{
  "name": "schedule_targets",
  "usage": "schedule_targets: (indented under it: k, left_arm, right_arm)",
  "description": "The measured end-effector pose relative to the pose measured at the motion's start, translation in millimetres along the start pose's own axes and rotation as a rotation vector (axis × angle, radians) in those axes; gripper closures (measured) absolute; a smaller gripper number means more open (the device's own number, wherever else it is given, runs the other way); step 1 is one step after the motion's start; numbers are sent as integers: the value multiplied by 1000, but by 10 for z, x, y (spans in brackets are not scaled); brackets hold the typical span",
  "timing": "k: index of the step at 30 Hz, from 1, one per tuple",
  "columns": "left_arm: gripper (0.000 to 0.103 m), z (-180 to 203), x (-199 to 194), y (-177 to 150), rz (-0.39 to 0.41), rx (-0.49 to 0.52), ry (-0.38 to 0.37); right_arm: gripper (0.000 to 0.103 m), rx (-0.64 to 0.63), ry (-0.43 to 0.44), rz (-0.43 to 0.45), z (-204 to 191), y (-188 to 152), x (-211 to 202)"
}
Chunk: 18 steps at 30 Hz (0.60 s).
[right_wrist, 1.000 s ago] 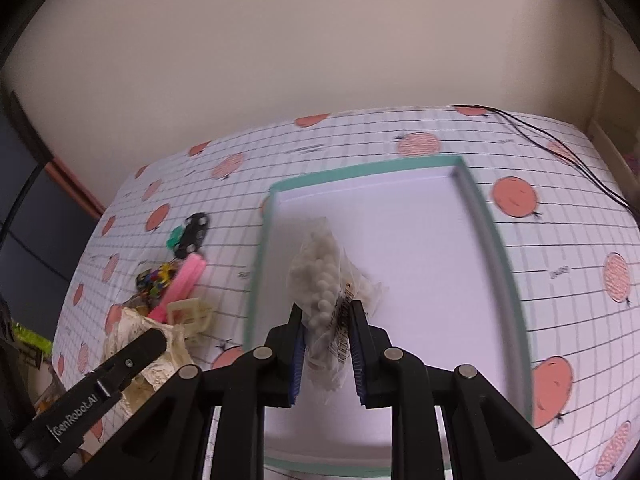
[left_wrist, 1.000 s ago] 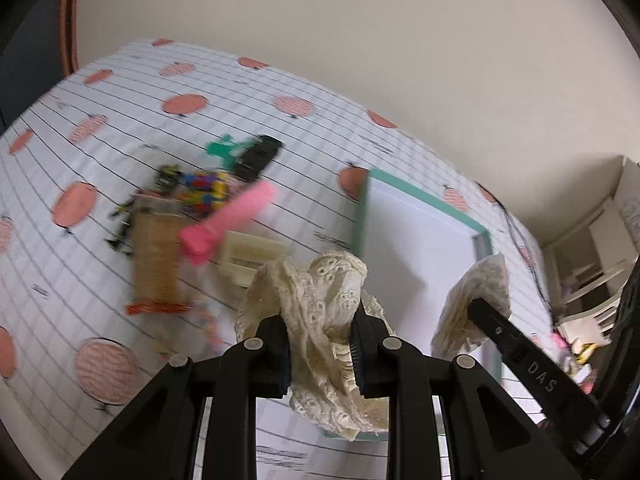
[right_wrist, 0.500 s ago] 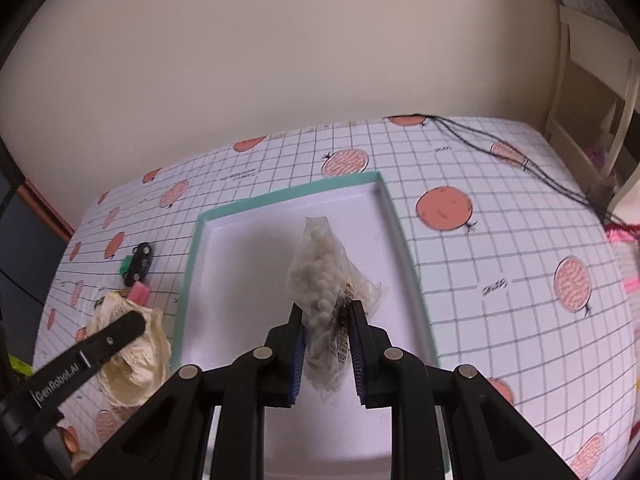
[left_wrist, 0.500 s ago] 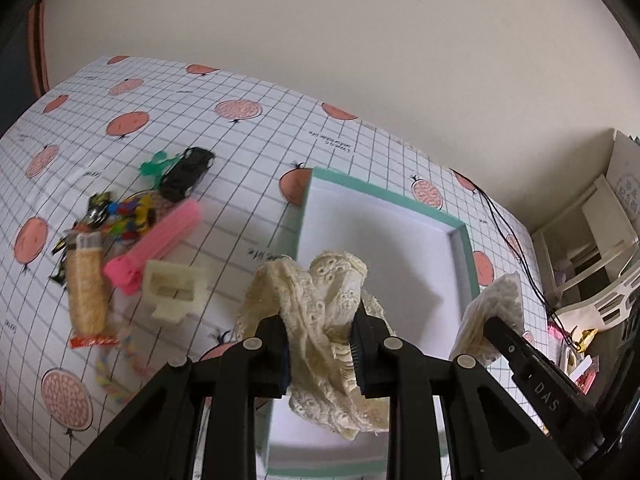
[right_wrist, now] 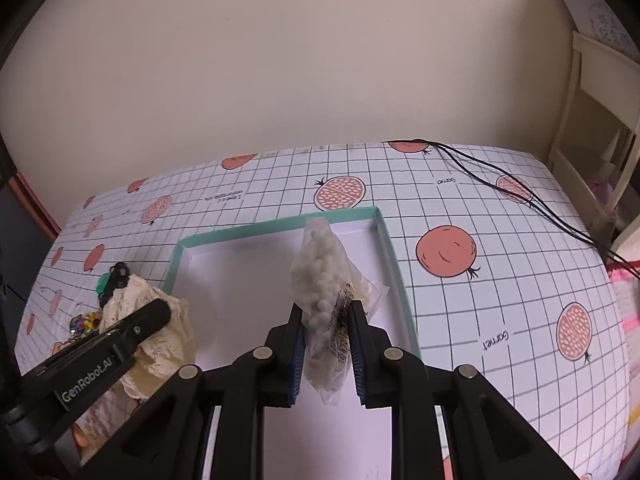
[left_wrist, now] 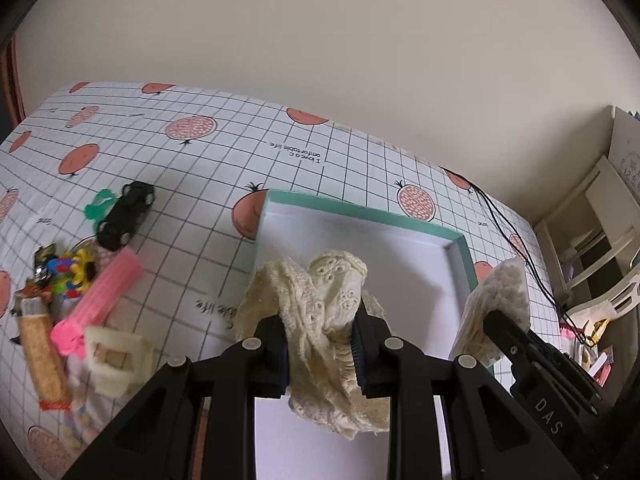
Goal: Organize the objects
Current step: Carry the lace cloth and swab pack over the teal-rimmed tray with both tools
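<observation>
From the left wrist view, the left hand-held gripper (left_wrist: pixel 320 354) is pinching a bunch of cream lace (left_wrist: pixel 320 312), held above the near part of the tray (left_wrist: pixel 360 216), a teal-rimmed white tray lying on the gridded desk (left_wrist: pixel 224 152). This view alone lays out the clutter to the left of the tray: a black toy car (left_wrist: pixel 126 216) lying over a green clip (left_wrist: pixel 98 206), a pink tube (left_wrist: pixel 100 300), a cream block (left_wrist: pixel 116 356) just beside the tube's near end, a colourful tangle (left_wrist: pixel 68 272) and a long grainy stick (left_wrist: pixel 38 356) at the far left. At the right edge the other gripper's finger pokes in with its bag against it. A white shelf (left_wrist: pixel 592 232) stands past the desk's right end.

Over to the right wrist view: the right hand-held gripper (right_wrist: pixel 326 354) is clamped on a clear bag of white beads (right_wrist: pixel 324 280), upright, hanging over the right half of the tray, near its right wall. Only here does the printed label on the bag show, along with the open desk to the right of the tray and the black cables (right_wrist: pixel 520 196) trailing across it. At lower left the left gripper appears side-on with the lace, hanging over the tray's left rim; the toy car and clip peek out just behind it.
</observation>
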<state>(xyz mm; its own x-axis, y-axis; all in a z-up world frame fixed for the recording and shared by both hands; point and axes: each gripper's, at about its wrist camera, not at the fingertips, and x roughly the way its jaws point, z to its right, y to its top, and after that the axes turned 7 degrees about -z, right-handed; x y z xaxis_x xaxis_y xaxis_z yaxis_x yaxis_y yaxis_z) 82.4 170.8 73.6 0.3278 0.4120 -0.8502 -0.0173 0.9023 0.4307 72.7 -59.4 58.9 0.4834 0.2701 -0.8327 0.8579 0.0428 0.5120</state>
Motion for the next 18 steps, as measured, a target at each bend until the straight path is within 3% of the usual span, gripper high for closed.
schedule_targets:
  k: [18]
  left_arm:
    - [77,43,439,234,-7,46,-3]
  right_arm:
    - [81,-24,-17,7,-108,282,382]
